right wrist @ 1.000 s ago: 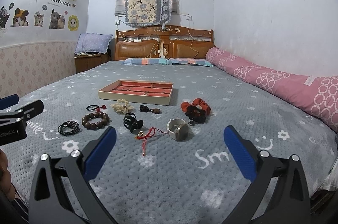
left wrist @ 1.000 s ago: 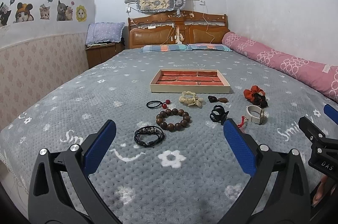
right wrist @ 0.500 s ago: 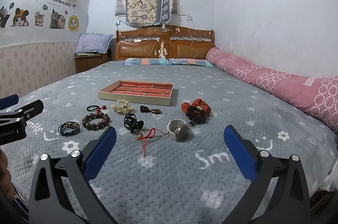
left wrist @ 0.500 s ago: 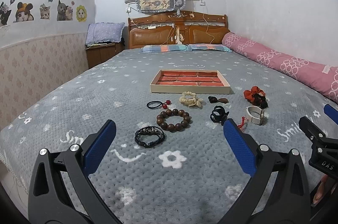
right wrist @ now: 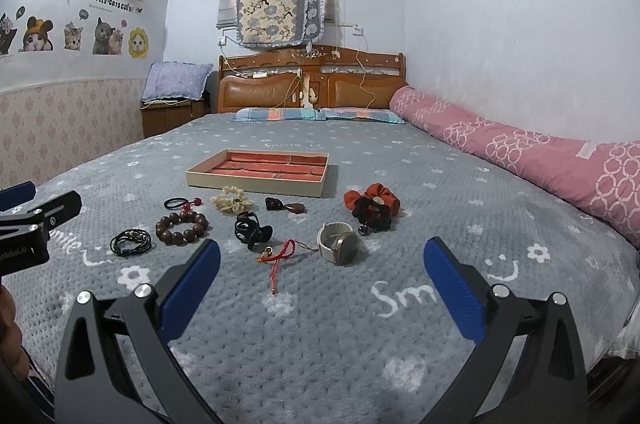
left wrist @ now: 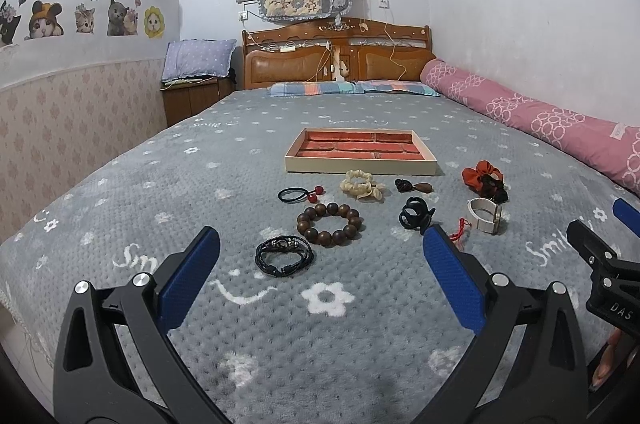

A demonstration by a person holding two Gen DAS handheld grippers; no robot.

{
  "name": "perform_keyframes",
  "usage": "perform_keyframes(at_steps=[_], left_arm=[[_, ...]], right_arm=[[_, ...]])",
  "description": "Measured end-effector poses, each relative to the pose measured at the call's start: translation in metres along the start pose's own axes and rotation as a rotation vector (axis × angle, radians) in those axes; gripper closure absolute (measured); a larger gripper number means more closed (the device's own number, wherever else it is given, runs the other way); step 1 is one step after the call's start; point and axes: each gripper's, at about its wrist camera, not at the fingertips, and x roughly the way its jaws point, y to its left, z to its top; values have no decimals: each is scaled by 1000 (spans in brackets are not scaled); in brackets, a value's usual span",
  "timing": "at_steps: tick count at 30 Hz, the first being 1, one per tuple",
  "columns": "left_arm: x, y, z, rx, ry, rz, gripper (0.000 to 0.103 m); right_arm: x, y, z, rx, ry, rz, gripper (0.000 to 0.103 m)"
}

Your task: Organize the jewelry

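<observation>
Nearest, left claw (left wrist: pixel 320 252) spread wide, nothing between its blue pads, hovering over the grey bedspread (left wrist: pixel 280 344). Right claw (right wrist: pixel 322 256) likewise spread and empty.

Left wrist view, working outward:
- black braided bracelet (left wrist: pixel 284 251) at 12 o'clock, just past the claw tips.
- wooden bead bracelet (left wrist: pixel 329 224) just beyond it, toward 1 o'clock.
- black hair claw clip (left wrist: pixel 415 215) at 1 o'clock; red cord (left wrist: pixel 462 229) beside the right pad.
- white-strapped watch (left wrist: pixel 485 215) at 2 o'clock.
- black hair tie with red beads (left wrist: pixel 298 194) at 12 o'clock, cream scrunchie (left wrist: pixel 362 185) to its right, dark pendant (left wrist: pixel 412 186) further right.
- red-and-black scrunchie (left wrist: pixel 484 179) at 2 o'clock.
- jewelry tray (left wrist: pixel 362 166), red-lined compartments, none of the pieces in it, at 12 o'clock beyond all pieces.

Right wrist view: same spread sits at 11 to 12 o'clock; watch (right wrist: pixel 340 243) and red cord (right wrist: pixel 282 254) nearest.

Farthest: headboard (left wrist: pixel 338 62) and pink bolster (left wrist: pixel 540 120) along the wall at 2 o'clock.
</observation>
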Motion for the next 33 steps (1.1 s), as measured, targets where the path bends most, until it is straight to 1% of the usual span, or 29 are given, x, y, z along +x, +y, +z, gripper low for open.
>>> perform_keyframes(at_steps=[26, 33], left_arm=[[5, 2, -4, -3, 10, -7, 5], [7, 1, -7, -3, 15, -12, 5]], right_arm=[[3, 0, -4, 0, 15, -2, 4], [11, -3, -5, 4, 30, -13, 4]])
